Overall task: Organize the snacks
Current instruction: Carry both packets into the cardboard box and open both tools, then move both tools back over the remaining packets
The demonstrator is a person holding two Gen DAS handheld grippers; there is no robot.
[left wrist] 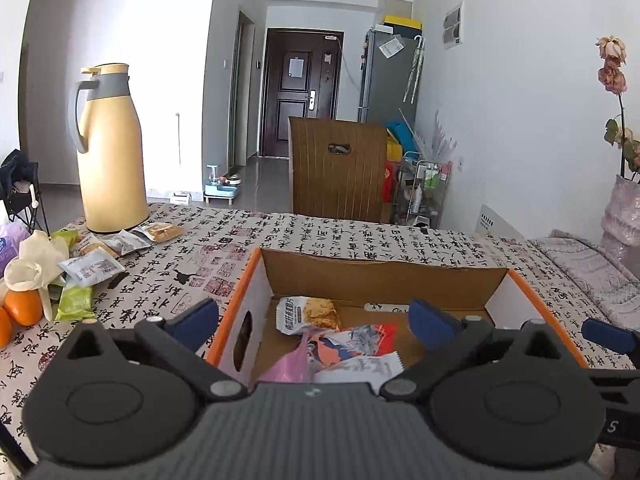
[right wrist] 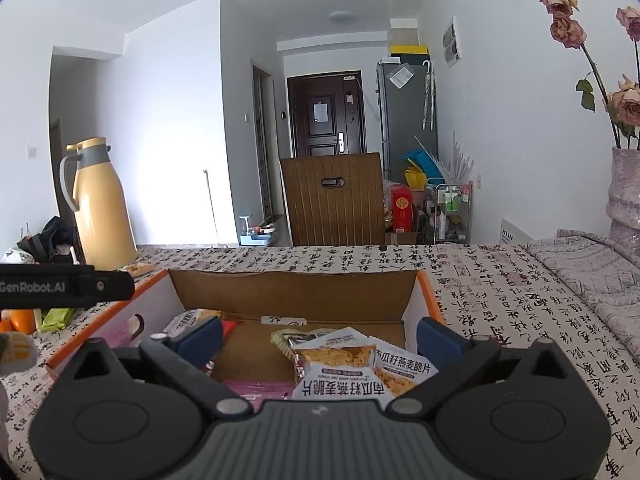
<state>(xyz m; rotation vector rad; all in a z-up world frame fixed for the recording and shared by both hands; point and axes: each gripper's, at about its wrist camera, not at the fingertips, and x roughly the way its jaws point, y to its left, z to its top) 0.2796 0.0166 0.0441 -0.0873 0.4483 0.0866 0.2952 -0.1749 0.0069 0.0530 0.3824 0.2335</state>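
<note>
An open cardboard box (left wrist: 384, 272) with orange edges sits on the table and holds several snack packets (left wrist: 308, 314); it also shows in the right wrist view (right wrist: 296, 292). My left gripper (left wrist: 314, 318) is open and empty, just above the box's near left part. My right gripper (right wrist: 320, 336) is open over the box, with oat-crisp packets (right wrist: 340, 364) lying between its fingers, not gripped. Loose snack packets (left wrist: 96, 258) lie on the table at the left, near the thermos.
A yellow thermos (left wrist: 110, 152) stands at the back left. Oranges (left wrist: 22, 308) and a white glove (left wrist: 36, 256) lie at the left edge. A brown chair (left wrist: 340, 168) is behind the table. A vase with dried roses (right wrist: 626, 200) stands at the right.
</note>
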